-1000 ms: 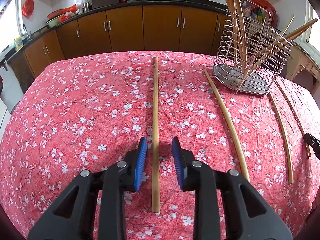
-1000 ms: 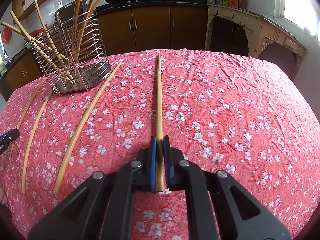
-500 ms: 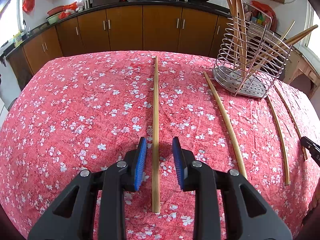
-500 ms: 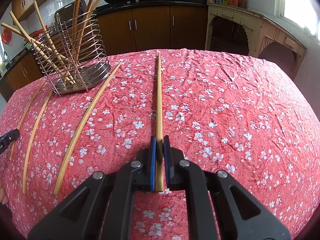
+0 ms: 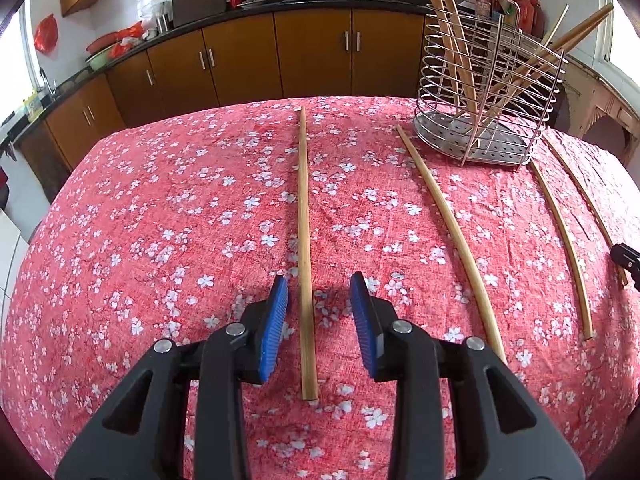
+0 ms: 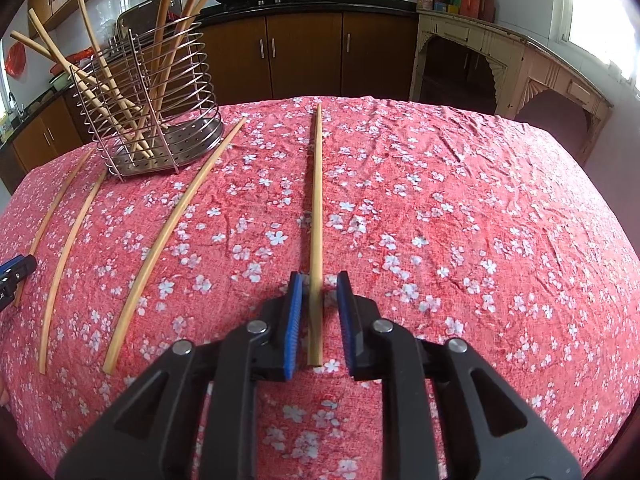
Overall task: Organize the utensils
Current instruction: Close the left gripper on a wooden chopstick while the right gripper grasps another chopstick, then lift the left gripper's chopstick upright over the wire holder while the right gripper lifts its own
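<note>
On the red cloth with small white blossoms, spread over the table, lie several long pale bamboo chopsticks, all pointing away toward the brown kitchen cabinets. Between the blue ribbed pads of the left gripper lies one straight chopstick, flat on the cloth, clear gaps on both sides, touched by neither pad; jaws moderately apart and just been opening. To its right, a second chopstick, then a thinner curved pair near the cloth's edge. At the far right, behind those, stands the silver wire utensil holder with a perforated base, upright, several chopsticks leaning inside it at mixed angles.

In the right wrist view, between the blue pads of the right gripper, another straight bamboo chopstick, resting on the cloth with its near end just short of the gripper body. Jaws narrowly apart, just been opening, a slim gap visible on each side, grip released. To the left, a lone chopstick, two thin ones and the wire holder. At the far left edge, a black and blue tip of the other gripper.
</note>
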The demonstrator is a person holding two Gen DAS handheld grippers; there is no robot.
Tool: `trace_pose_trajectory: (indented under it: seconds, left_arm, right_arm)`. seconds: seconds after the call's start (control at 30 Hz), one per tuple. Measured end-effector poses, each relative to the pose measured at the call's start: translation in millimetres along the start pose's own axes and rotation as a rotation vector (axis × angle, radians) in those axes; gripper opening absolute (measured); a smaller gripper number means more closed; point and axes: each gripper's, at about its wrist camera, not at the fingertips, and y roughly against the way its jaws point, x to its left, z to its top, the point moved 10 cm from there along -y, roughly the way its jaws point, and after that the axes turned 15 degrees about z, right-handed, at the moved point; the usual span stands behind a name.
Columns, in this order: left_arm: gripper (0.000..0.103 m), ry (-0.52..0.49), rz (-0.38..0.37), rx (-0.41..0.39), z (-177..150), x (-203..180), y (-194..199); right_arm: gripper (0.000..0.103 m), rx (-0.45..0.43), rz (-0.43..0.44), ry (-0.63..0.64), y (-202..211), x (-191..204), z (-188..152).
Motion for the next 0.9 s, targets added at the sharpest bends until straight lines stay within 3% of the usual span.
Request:
trace_pose_trajectory:
  seconds: [0.27,0.33,0.47,0.73,0.9]
  left_arm:
    - [0.032,-0.008,0.006,-0.003,1,-8,1]
    - [0.025,-0.008,-0.017,-0.003,1,-8,1]
    - [0.009,-0.014,-0.031,-0.008,0,-9,2]
    - [0.007,0.017,-0.081,-0.004,-7,0,9]
    - [0.007,0.025,-0.100,-0.060,-7,15,27]
  right_arm:
    - [0.018,-0.002,0.018,-0.013,1,-1,0]
    - [0.008,-0.002,0.028,-0.013,0,0,1]
    - [0.008,-0.003,0.034,-0.014,0,0,2]
    - [0.008,-0.032,0.040,-0.005,23,4,-4]
    - [0.008,-0.087,0.036,0.020,48,7,3]
